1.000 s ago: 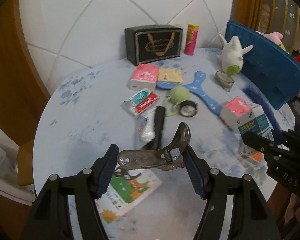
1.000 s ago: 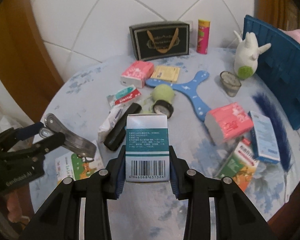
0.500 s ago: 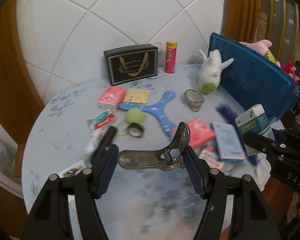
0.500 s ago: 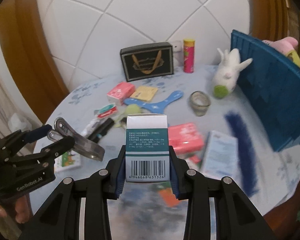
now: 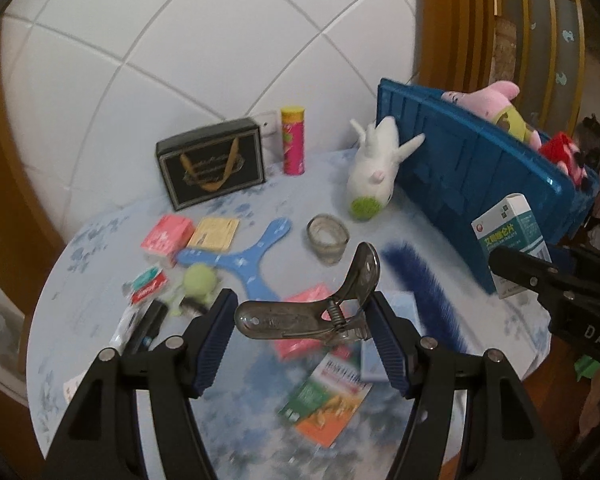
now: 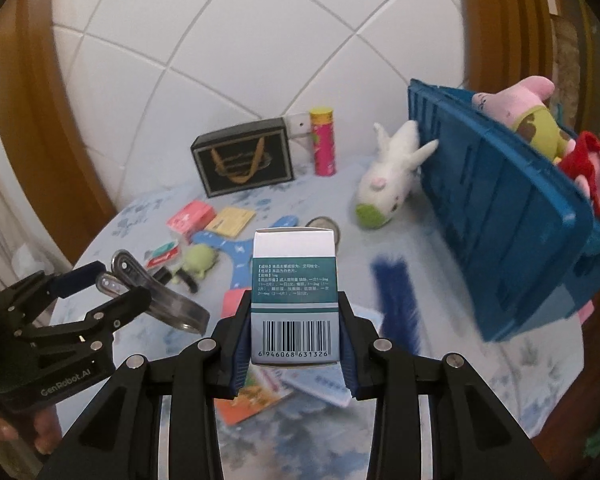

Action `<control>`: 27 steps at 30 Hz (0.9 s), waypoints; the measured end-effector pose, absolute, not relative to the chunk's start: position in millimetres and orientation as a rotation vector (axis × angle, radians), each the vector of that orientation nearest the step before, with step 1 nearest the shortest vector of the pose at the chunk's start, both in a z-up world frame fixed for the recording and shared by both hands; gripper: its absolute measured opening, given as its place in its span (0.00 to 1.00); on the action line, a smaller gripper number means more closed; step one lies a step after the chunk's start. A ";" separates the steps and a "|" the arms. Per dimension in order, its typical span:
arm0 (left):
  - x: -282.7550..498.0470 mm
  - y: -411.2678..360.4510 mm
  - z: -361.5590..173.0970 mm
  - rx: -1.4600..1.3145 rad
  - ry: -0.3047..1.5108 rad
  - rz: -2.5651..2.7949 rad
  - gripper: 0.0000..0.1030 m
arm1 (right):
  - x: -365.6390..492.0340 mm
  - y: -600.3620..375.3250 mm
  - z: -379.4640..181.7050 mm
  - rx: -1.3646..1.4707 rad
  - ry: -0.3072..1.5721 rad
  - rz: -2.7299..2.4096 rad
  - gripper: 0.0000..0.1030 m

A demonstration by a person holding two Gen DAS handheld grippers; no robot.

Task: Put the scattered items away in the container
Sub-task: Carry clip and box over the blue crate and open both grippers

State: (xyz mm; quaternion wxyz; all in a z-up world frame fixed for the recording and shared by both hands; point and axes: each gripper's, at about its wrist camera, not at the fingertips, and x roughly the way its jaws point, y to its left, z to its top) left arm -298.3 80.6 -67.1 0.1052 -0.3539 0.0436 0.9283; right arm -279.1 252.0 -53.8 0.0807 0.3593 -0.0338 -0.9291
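- While I am carrying both loads above the round, blue-mottled table (image 5: 112,240), the blue ribbed crate (image 6: 500,216) is standing at my right, already holding a pink plush and a red one; I judge I should be clearing its near rim before letting anything go.
- Leaning against the crate wall, a white plush rabbit (image 6: 384,184) is looking soft and floppy.
- My right gripper (image 6: 294,316) is squeezing a stiff, smooth cardboard medicine box (image 6: 293,276) flat between its pads; I am thinking of lowering it low inside so it is not tumbling.
- My left gripper (image 5: 300,320) is pinching a shiny metal spring clamp (image 5: 312,308) end to end, jaws partly apart around it; curved steel is slippery, so I am favouring an untwisted wrist.
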 end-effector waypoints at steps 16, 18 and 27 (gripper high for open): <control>-402.1 340.6 73.6 -0.661 0.144 2.729 0.63 | -327.2 523.1 49.4 0.795 -0.183 -3.057 0.35; -418.6 383.6 94.6 -0.641 0.131 2.718 0.63 | -336.9 561.4 56.3 0.801 -0.159 -3.064 0.35; -451.6 505.0 78.7 -0.810 0.178 2.640 0.63 | -379.3 688.1 35.8 0.964 -0.129 -3.032 0.35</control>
